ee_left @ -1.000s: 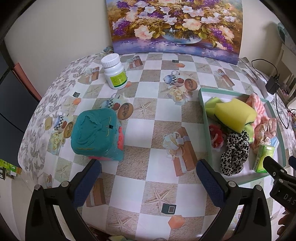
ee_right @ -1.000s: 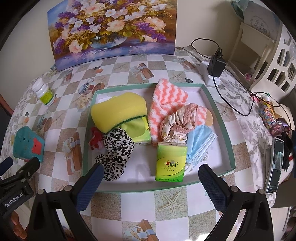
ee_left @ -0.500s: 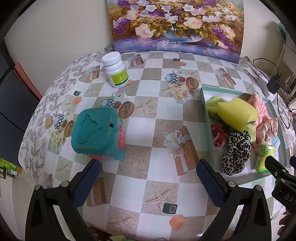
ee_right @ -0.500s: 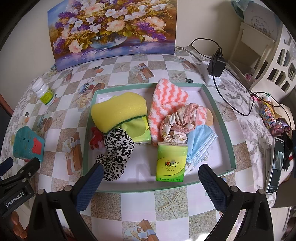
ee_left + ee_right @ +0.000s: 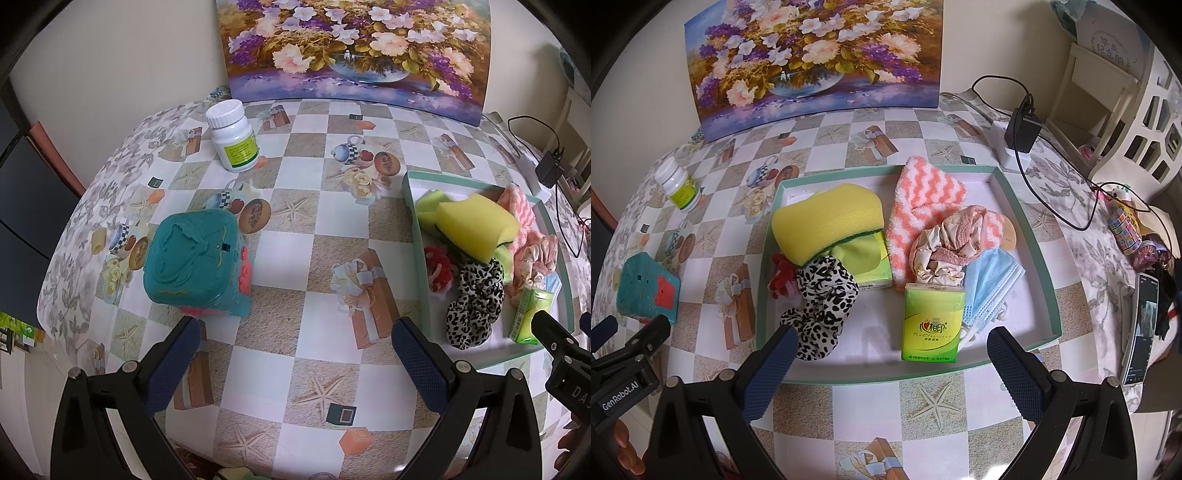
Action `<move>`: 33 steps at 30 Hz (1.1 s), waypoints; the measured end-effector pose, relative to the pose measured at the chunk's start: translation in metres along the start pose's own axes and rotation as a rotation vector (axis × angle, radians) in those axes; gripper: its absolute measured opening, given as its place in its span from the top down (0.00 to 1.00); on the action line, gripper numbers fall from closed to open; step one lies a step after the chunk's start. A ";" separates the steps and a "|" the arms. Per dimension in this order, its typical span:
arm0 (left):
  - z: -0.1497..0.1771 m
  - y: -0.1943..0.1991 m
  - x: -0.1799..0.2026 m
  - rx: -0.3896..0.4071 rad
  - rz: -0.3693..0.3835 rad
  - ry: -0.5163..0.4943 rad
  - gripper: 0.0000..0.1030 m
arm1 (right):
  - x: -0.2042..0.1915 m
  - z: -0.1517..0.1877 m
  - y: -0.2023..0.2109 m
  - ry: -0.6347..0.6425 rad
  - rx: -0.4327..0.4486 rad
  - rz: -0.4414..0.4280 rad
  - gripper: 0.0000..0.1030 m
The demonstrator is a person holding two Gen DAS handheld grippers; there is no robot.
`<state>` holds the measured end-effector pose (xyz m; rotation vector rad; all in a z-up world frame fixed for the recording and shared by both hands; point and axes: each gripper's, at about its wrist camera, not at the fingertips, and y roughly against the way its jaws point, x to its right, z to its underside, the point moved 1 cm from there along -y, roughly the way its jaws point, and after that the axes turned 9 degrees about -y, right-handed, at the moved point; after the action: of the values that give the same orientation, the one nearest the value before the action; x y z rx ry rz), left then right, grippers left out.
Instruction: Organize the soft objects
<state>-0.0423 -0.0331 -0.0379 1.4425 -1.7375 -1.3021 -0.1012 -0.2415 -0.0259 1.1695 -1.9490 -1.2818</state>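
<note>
Soft goods gathered in one tray, one item outstanding. The green-rimmed tray (image 5: 1039, 254) sits on the bench (image 5: 303, 236) and already holds the yellow sponge (image 5: 827, 221), a leopard-print scrunchie (image 5: 823, 299), a striped fuzzy sock (image 5: 923, 199), a pink scrunchie (image 5: 945, 243), a blue face mask (image 5: 991, 280) and two tissue packs, the nearer one (image 5: 932, 321) upright against the pile. They overlap toward the tray's far half, probably dropped in one at a time, which leaves bare floor at the near edge. The teal soft cube (image 5: 197, 262) stands alone on the bench, well apart from the tray; being soft, it appears the remaining item. The left gripper (image 5: 295, 365) hovers spread and empty, its left finger just beside the cube, suggesting an approach. The right gripper (image 5: 892, 373) hangs spread and empty over the tray's near rim. The white pill bottle (image 5: 232, 136), being rigid, plausibly stays out.
</note>
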 end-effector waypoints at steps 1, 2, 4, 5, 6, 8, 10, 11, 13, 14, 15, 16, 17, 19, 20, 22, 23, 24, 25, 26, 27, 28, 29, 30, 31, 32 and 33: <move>0.000 0.000 0.000 -0.001 0.000 -0.001 0.00 | 0.000 0.000 0.000 0.000 0.000 0.000 0.00; 0.000 0.000 0.001 -0.002 -0.001 -0.001 0.00 | 0.000 0.000 0.000 -0.001 0.001 0.000 0.00; 0.000 0.000 0.000 -0.003 -0.001 -0.002 0.00 | 0.000 0.000 0.000 -0.001 0.000 0.000 0.00; 0.000 -0.001 0.000 -0.003 -0.001 -0.002 0.00 | 0.000 0.000 0.000 -0.001 0.000 0.000 0.00; 0.000 -0.001 0.000 -0.003 -0.001 -0.001 0.00 | 0.000 0.000 0.000 -0.001 0.000 0.000 0.00; 0.000 -0.001 0.000 -0.004 -0.001 -0.002 0.00 | 0.000 0.000 0.000 -0.002 0.001 0.001 0.00; -0.001 -0.001 0.000 -0.004 -0.001 -0.001 0.00 | 0.000 0.000 0.000 -0.001 0.000 0.000 0.00; -0.001 -0.001 -0.001 -0.004 -0.001 -0.001 0.00 | 0.000 0.000 0.000 -0.001 0.000 0.000 0.00; 0.000 -0.001 -0.001 -0.004 -0.001 -0.002 0.00 | 0.001 0.000 -0.001 0.000 -0.001 0.000 0.00; -0.001 -0.001 -0.001 -0.005 -0.001 -0.002 0.00 | 0.001 0.000 -0.001 -0.001 -0.001 0.000 0.00; -0.001 -0.001 -0.001 -0.005 0.000 -0.002 0.00 | 0.001 0.000 0.000 -0.002 -0.001 0.000 0.00; 0.000 -0.001 -0.001 -0.005 -0.001 -0.002 0.00 | 0.001 0.000 -0.001 -0.003 -0.001 0.001 0.00; -0.001 -0.001 -0.001 -0.005 -0.001 -0.002 0.00 | 0.001 0.000 -0.001 -0.004 -0.001 0.001 0.00; -0.001 -0.001 -0.001 -0.005 -0.001 -0.002 0.00 | 0.001 0.000 -0.001 -0.003 -0.001 0.001 0.00; -0.001 -0.001 -0.001 -0.005 -0.001 -0.002 0.00 | 0.001 0.000 -0.001 -0.003 -0.001 0.001 0.00; -0.001 -0.001 -0.001 -0.005 -0.001 -0.002 0.00 | 0.000 0.000 -0.001 -0.002 -0.001 0.001 0.00; -0.001 -0.001 -0.001 -0.005 -0.001 -0.002 0.00 | 0.000 0.000 -0.001 -0.002 0.000 0.001 0.00; 0.000 -0.002 -0.001 -0.005 0.000 -0.002 0.00 | 0.000 0.000 -0.001 -0.003 0.000 0.001 0.00; -0.001 -0.001 -0.001 -0.005 -0.001 -0.002 0.00 | 0.000 0.000 -0.001 -0.003 -0.001 0.001 0.00; -0.001 -0.001 -0.001 -0.005 0.000 -0.002 0.00 | 0.001 0.000 -0.001 -0.004 -0.001 0.001 0.00; -0.001 -0.001 -0.001 -0.004 0.000 -0.002 0.00 | 0.000 0.000 -0.001 -0.004 -0.001 0.001 0.00; -0.001 -0.001 -0.001 -0.005 0.000 -0.003 0.00 | 0.000 0.000 -0.001 -0.004 -0.001 0.001 0.00; -0.001 -0.001 -0.001 -0.005 0.000 -0.003 0.00 | 0.000 0.000 -0.001 -0.003 -0.001 0.001 0.00; -0.001 -0.001 -0.001 -0.005 -0.001 -0.003 0.00 | 0.000 0.000 -0.001 -0.003 -0.001 0.001 0.00; -0.001 -0.001 -0.001 -0.005 -0.001 -0.003 0.00 | 0.000 0.000 -0.001 -0.002 -0.002 0.000 0.00; -0.001 -0.001 -0.001 -0.005 -0.001 -0.002 0.00 | 0.000 0.000 -0.001 0.000 -0.003 0.000 0.00; 0.000 -0.001 -0.002 -0.005 -0.001 -0.001 0.00 | 0.000 0.000 -0.001 0.000 -0.004 0.000 0.00</move>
<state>-0.0410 -0.0316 -0.0387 1.4411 -1.7333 -1.3066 -0.1007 -0.2417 -0.0270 1.1671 -1.9459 -1.2848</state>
